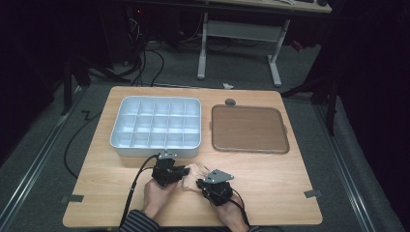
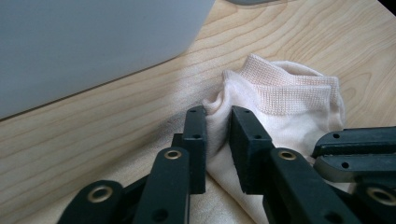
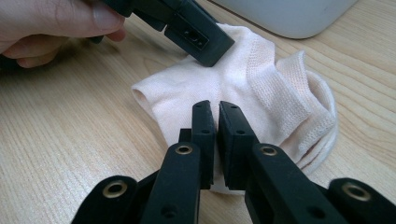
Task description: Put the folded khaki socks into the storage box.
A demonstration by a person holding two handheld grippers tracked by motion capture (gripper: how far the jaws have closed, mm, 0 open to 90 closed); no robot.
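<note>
Sock, pale pink, is found bunched on the tabletop near its front edge, just in front of the grey divided box. It is pinched from two sides at once, likely so the cloth can be spread or folded between two holds. The left gripper is clamped on a raised fold of fabric close to the ribbed cuff; its jaws are drawn in with cloth squeezed between them. The right gripper is closed on the sock's near edge, jaws almost meeting over thin cloth. A brown tray sits well apart, toward the right edge. The two holds are kept low, so the sock is judged not yet lifted.
</note>
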